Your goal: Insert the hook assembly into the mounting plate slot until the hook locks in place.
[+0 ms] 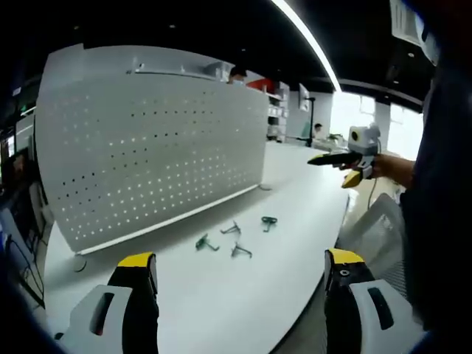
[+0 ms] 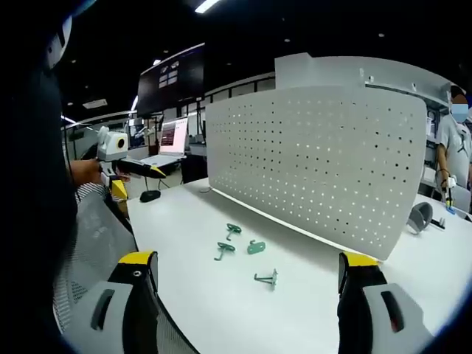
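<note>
Four green hooks [image 2: 234, 230] on table [image 2: 192, 221]; laptop screen [image 2: 172, 135] text unreadable.

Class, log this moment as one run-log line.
stage: start | left gripper: open, empty | right gripper: open, empty | hooks: four, on table | pegboard: upright, bare

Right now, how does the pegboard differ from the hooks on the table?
The pegboard stands upright on the white table, while the four hooks lie loose in front of it. The pegboard is large, pale and full of holes; the hooks are small and green. None of the hooks hangs on the pegboard. Both rest on the table.
</note>
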